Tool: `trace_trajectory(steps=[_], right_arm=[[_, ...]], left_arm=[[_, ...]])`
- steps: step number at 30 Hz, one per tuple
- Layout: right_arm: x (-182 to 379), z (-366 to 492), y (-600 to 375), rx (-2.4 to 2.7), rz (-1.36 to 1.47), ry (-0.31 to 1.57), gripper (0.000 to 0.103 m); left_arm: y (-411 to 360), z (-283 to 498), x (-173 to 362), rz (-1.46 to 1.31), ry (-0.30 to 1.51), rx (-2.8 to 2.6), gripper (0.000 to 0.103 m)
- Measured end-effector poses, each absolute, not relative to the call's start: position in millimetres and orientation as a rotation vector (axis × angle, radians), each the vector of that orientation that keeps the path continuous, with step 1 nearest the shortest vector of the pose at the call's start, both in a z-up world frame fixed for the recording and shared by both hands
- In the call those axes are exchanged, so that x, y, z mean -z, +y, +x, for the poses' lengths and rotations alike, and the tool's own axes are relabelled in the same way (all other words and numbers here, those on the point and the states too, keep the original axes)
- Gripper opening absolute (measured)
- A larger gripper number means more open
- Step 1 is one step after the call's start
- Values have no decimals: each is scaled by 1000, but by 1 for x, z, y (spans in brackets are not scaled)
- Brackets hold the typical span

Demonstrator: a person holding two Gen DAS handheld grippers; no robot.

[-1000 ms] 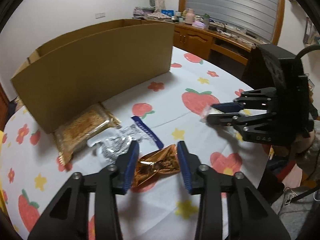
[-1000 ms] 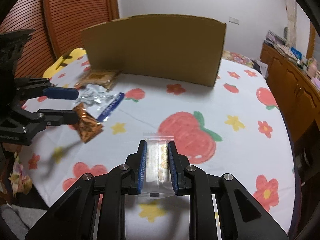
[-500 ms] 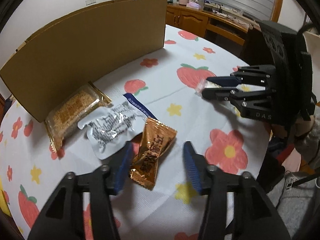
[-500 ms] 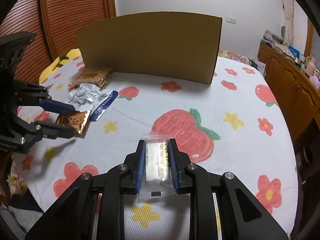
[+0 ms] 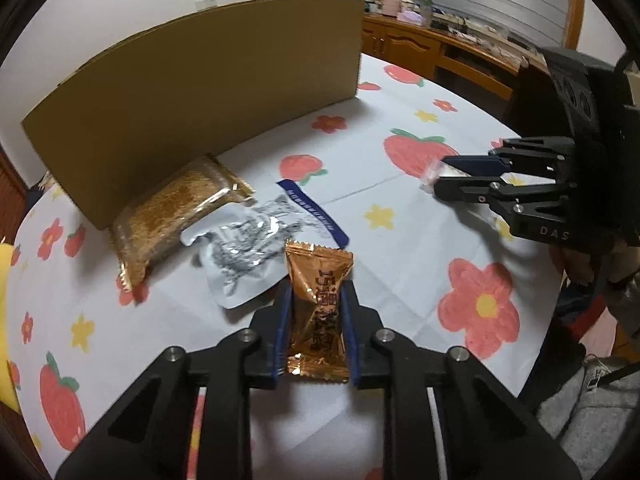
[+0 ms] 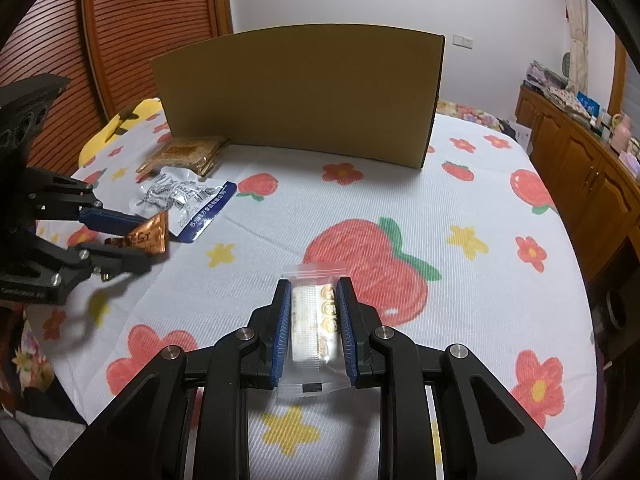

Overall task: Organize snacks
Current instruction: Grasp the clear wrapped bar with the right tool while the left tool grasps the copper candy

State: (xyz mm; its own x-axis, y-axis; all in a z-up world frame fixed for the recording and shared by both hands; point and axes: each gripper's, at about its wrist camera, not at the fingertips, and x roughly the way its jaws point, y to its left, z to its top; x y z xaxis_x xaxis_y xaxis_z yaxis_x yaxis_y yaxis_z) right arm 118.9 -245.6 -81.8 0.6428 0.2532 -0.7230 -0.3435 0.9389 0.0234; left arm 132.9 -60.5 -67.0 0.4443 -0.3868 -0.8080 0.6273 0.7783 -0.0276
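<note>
My left gripper (image 5: pixel 316 292) is shut on an orange-brown foil candy packet (image 5: pixel 318 312) and holds it just above the table; it also shows in the right wrist view (image 6: pixel 148 236). My right gripper (image 6: pixel 313 284) is shut on a clear packet of small biscuits (image 6: pixel 314 320), held above the tablecloth; its tip shows in the left wrist view (image 5: pixel 430 172). A silver and blue pouch (image 5: pixel 248 248) and a clear bag of brown snack (image 5: pixel 172 216) lie on the table by the cardboard box (image 5: pixel 200 88).
The cardboard box (image 6: pixel 300 92) stands upright at the back of the table with its wall facing me. The table has a white cloth with strawberries and flowers (image 6: pixel 400 208). A wooden sideboard (image 6: pixel 580 160) runs along the right.
My left gripper has closed on the orange-brown candy packet and lifted it off the cloth. The right gripper keeps holding the biscuit packet and has barely moved.
</note>
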Motion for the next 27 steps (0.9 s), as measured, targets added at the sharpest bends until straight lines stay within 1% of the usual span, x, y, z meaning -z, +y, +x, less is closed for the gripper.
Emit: trace_trajectory(steps=[11,27], right_arm=[[81,119,-246,-346,-104,804,20],[81,119,-246,-343,-109,806,19]], left_arm=[[-33,131,52,149,851,585,20],[-25,134,30,81,767,528,20]])
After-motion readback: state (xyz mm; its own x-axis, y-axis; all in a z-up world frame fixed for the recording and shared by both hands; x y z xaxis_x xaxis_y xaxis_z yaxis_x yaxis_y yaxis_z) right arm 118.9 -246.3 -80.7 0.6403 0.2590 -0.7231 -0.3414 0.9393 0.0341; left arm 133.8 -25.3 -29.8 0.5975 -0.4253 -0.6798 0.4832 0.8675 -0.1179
